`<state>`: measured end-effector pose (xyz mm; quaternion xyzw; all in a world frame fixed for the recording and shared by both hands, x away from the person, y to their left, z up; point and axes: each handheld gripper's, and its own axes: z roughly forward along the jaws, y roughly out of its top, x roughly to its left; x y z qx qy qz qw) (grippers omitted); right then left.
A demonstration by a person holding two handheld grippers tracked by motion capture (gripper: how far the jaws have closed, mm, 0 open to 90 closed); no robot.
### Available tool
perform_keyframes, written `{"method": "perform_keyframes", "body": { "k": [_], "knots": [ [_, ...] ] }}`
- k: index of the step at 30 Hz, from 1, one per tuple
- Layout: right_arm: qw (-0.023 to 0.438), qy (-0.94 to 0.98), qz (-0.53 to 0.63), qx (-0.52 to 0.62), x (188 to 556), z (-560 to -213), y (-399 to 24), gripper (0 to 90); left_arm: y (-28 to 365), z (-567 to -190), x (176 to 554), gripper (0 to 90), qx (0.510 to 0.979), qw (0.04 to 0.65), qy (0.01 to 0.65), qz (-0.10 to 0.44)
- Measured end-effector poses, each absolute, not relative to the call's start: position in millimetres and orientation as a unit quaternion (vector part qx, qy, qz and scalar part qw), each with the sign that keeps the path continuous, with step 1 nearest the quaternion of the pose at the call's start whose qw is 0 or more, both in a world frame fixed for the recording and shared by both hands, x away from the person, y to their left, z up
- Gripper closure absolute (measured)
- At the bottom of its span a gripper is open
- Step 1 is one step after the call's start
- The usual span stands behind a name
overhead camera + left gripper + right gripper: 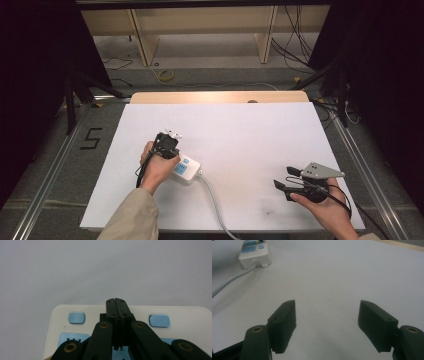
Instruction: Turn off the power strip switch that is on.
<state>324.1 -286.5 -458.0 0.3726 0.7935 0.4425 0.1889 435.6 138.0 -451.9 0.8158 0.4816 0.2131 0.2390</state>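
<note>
High view: power strip left of centre on the table, left gripper over it. Left gripper view: jaws pressed together, nothing between, above the strip's blue buttons. Right gripper view: right gripper jaws wide apart, empty, near the table's right edge.

I see a white table sheet spread under and ahead of both grippers, with a wooden edge strip at its far end. Further out, past the grippers, a shelf frame and loose cables on the floor. A "5" marking sits off to the left of the left gripper.
</note>
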Motion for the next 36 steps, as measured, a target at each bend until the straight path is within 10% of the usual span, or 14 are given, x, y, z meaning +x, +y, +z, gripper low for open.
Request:
{"method": "perform_keyframes", "body": {
  "k": [36],
  "knots": [
    [0.189, 0.795, 0.441, 0.372, 324.0, -458.7, -286.5, 31.3, 134.5, -449.5, 441.7, 90.0, 0.825, 0.216, 0.483, 0.2]
  ]
}}
